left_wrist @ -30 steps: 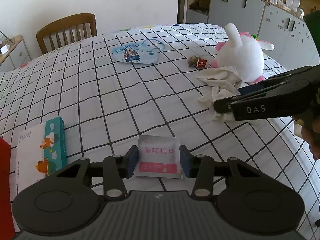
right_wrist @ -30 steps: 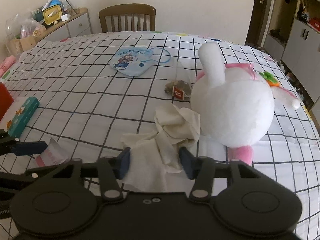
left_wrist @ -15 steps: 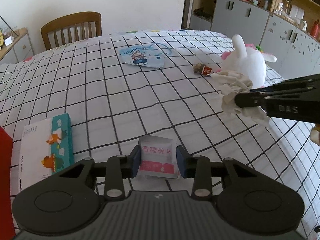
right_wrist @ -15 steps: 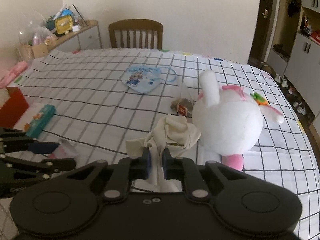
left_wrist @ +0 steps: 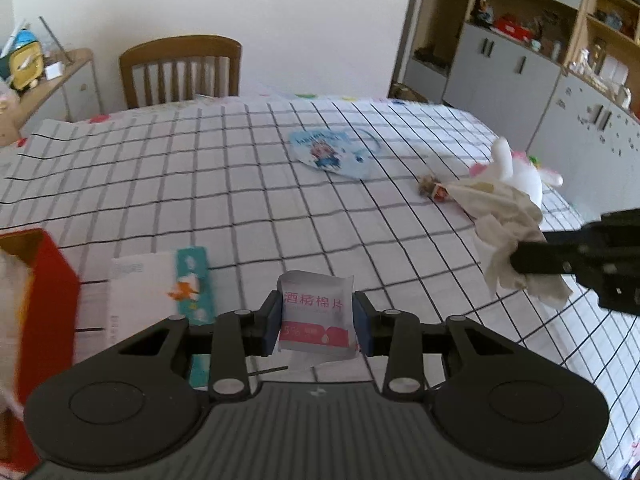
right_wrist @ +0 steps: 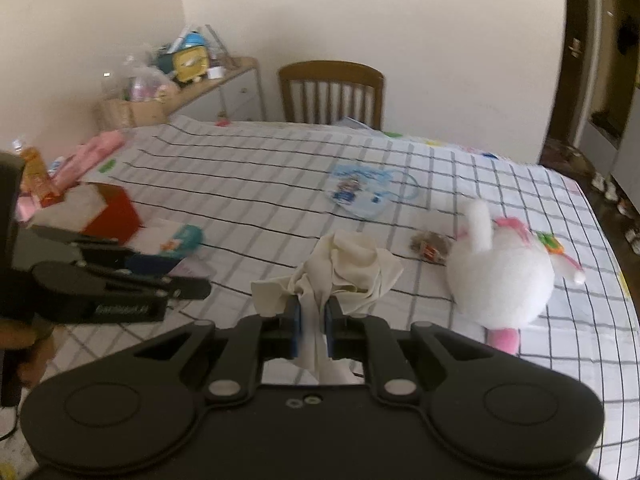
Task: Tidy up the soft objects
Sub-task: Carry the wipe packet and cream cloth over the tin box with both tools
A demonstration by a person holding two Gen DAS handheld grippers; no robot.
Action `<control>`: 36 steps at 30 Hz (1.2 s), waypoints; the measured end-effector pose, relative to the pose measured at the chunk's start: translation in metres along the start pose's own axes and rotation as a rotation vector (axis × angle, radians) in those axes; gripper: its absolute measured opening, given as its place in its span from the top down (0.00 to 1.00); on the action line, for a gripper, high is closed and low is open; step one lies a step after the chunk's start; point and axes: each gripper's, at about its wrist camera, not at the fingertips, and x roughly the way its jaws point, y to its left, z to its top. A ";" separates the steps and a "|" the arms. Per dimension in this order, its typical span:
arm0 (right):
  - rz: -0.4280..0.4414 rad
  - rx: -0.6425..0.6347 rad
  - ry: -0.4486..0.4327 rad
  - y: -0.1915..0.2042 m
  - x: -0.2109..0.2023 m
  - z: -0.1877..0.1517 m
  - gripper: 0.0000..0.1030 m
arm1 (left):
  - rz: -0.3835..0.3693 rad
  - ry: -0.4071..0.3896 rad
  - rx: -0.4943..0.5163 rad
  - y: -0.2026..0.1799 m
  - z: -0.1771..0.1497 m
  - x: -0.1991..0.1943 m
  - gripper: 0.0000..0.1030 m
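Left gripper (left_wrist: 318, 322) fingers clamp the wipe packet (left_wrist: 317, 316) — right gripper (right_wrist: 312, 322) fingers pinch the cream cloth (right_wrist: 344, 270), apparently lifted.

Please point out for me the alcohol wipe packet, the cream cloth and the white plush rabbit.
alcohol wipe packet (left_wrist: 316, 320), left wrist view, on its printed front.
cream cloth (right_wrist: 352, 264), right wrist view, on the crumpled upper folds.
white plush rabbit (right_wrist: 504, 280), right wrist view, on its round body.

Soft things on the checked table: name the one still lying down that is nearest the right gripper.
The white plush rabbit, just right of the held cream cloth; the blue bib lies farther back.
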 end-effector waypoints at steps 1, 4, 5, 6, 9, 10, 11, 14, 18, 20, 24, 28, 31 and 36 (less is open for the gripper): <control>0.011 -0.013 -0.003 0.005 -0.003 0.003 0.89 | 0.007 -0.006 -0.005 0.004 0.002 -0.006 0.64; 0.046 -0.036 -0.007 0.019 -0.008 0.011 0.89 | 0.024 -0.018 -0.024 0.014 0.005 -0.020 0.64; 0.056 -0.044 -0.010 0.024 -0.010 0.013 0.89 | 0.029 -0.024 -0.032 0.019 0.006 -0.026 0.64; 0.067 -0.053 -0.013 0.029 -0.011 0.016 0.89 | 0.034 -0.029 -0.038 0.023 0.007 -0.031 0.64; 0.098 -0.077 -0.025 0.047 -0.013 0.024 0.89 | 0.055 -0.044 -0.050 0.035 0.010 -0.045 0.64; 0.106 -0.084 -0.028 0.053 -0.013 0.026 0.89 | 0.060 -0.050 -0.054 0.040 0.011 -0.050 0.64; 0.117 -0.093 -0.032 0.059 -0.013 0.029 0.89 | 0.066 -0.055 -0.057 0.045 0.011 -0.055 0.64; 0.148 -0.114 -0.044 0.078 -0.012 0.036 0.89 | 0.089 -0.071 -0.063 0.058 0.012 -0.068 0.64; 0.185 -0.137 -0.056 0.104 -0.009 0.045 0.89 | 0.115 -0.092 -0.078 0.078 0.012 -0.086 0.64; 0.204 -0.150 -0.063 0.118 -0.006 0.051 0.89 | 0.130 -0.102 -0.086 0.089 0.011 -0.095 0.64; 0.237 -0.179 -0.077 0.146 -0.001 0.062 0.89 | 0.157 -0.115 -0.099 0.111 0.010 -0.110 0.64; 0.267 -0.204 -0.077 0.172 0.006 0.070 0.89 | 0.182 -0.121 -0.116 0.136 0.008 -0.121 0.64; 0.281 -0.213 -0.070 0.190 0.013 0.073 0.89 | 0.200 -0.121 -0.134 0.156 0.006 -0.127 0.64; 0.301 -0.223 -0.050 0.218 0.027 0.077 0.89 | 0.226 -0.125 -0.153 0.186 0.004 -0.136 0.64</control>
